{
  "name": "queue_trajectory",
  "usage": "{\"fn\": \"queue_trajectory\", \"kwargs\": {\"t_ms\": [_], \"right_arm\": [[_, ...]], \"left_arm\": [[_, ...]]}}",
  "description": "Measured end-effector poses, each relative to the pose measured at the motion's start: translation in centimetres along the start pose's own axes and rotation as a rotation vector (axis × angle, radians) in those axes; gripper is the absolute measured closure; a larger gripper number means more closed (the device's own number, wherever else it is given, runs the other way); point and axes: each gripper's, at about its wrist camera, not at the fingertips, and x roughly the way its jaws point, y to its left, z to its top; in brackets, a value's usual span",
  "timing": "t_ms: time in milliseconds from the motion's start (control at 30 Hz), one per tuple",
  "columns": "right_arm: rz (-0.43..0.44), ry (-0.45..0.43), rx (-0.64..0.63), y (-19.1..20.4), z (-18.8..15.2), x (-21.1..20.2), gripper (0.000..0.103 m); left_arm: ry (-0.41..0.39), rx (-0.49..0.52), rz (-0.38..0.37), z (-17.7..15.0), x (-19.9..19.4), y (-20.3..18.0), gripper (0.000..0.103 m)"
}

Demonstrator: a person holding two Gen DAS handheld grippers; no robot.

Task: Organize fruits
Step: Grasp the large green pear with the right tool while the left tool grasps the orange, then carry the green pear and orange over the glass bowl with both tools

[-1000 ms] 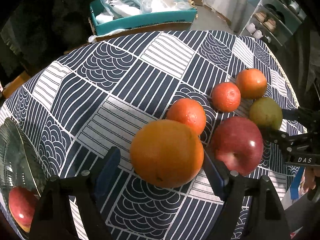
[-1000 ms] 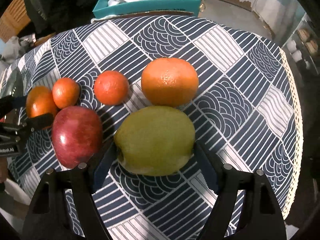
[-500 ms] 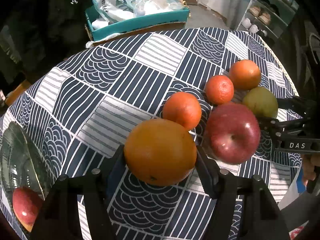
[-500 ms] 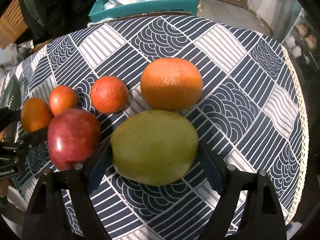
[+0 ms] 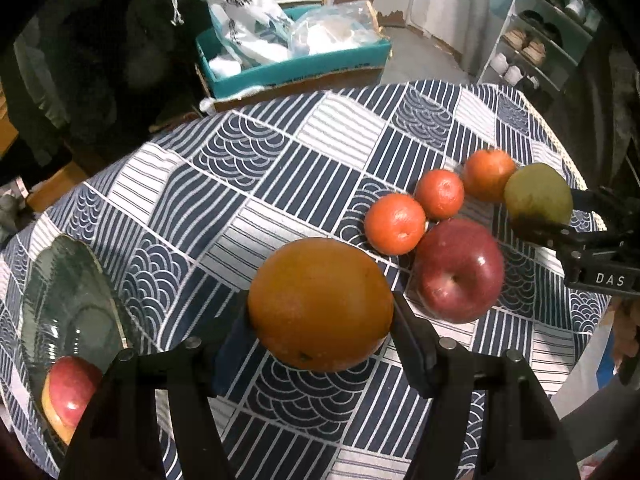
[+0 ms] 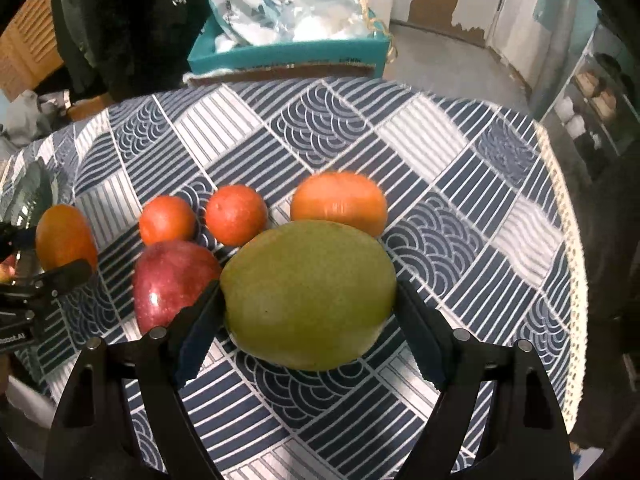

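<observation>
The green dish (image 5: 72,304), one red apple (image 5: 68,396) in it, sits at the far left of the surface (image 5: 280,168). To the dish's right, the left tongs (image 5: 320,344) are clamped on the big orange (image 5: 320,304). Farthest right of the dish, the right tongs (image 6: 308,320) grip the green fruit (image 6: 308,300). Judged so, the left hand is nearer the dish.

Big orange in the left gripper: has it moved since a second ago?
Yes. The big orange is now clamped in the left gripper and lifted; it shows raised clear of the tablecloth, away from the red apple.
</observation>
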Motion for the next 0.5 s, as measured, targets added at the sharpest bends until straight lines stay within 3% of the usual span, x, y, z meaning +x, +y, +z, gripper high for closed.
{"fn": "queue_trajectory", "kwargs": {"t_ms": [500], "right_arm": [[0.027, -0.158, -0.038, 1.6, 1.8, -6.5, 0.019]], "left_arm": [[-0.113, 0.015, 0.001, 0.5, -5.9, -0.6, 0.035]]}}
